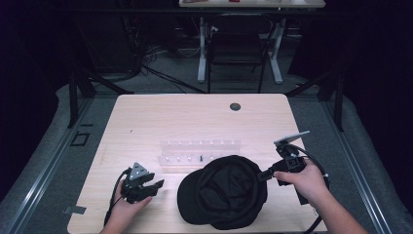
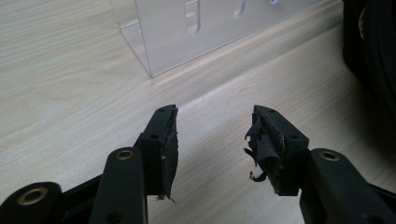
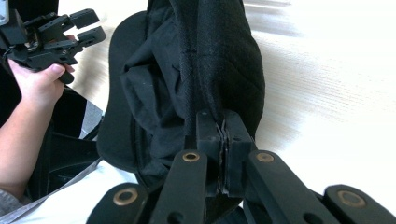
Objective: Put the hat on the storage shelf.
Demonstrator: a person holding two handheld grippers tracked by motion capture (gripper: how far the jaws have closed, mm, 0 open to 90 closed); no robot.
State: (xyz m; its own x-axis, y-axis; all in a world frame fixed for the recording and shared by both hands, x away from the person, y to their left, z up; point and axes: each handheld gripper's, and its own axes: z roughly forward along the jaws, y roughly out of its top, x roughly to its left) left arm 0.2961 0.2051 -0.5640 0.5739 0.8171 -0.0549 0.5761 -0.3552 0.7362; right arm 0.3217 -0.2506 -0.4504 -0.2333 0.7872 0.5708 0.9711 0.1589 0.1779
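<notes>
Black cap [image 1: 223, 192] lies upside down on the counter [image 1: 146, 122], near its front edge, just in front of the clear acrylic rack [image 1: 199, 151]. Right claw [image 1: 260, 175] pinched tight on the cap's rim at its right side; fabric clamped between the pads in the right gripper view. Left claw [image 1: 157, 185] gapes wide, nothing in it, low over bare wood left of the cap

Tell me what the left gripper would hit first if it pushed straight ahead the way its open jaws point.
Probably bare table first, since the left gripper tilts down; beyond that, the clear plastic rack.
</notes>
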